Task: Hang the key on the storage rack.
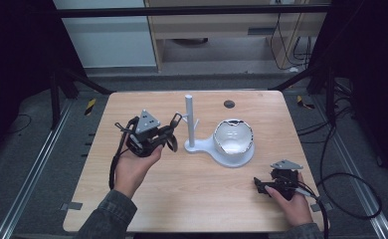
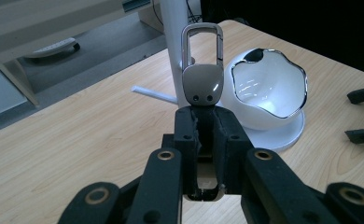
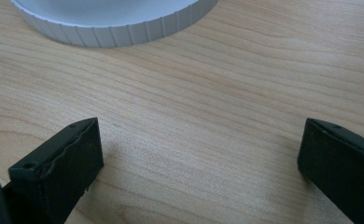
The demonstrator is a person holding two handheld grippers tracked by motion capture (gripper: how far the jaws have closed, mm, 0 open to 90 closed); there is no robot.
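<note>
Toward the desk's [image 1: 147,199] left side, raised off the wood, the left gripper [image 1: 169,135] is clenched on a keyring [image 2: 202,70], its metal clasp sticking out past the jaws with the loop uppermost. It sits just left of the white post [image 1: 189,119] of the stand [image 1: 202,147], whose short peg [image 1: 196,122] juts from the post's right side, as far as the high view shows. The bowl [image 1: 233,138] rests on the stand's round base, near the desk's middle. By the near right corner, the right gripper [image 1: 259,186] lies low on the desk, jaws spread wide with nothing between them. The likely step is hanging the loop on the peg. To do it well, the left hand should keep the clasp upright, line the loop's opening with the peg tip, slide it on level, and release only once it hangs. Pushing the post sideways could tip the light stand, so the right gripper could steady the base.
</note>
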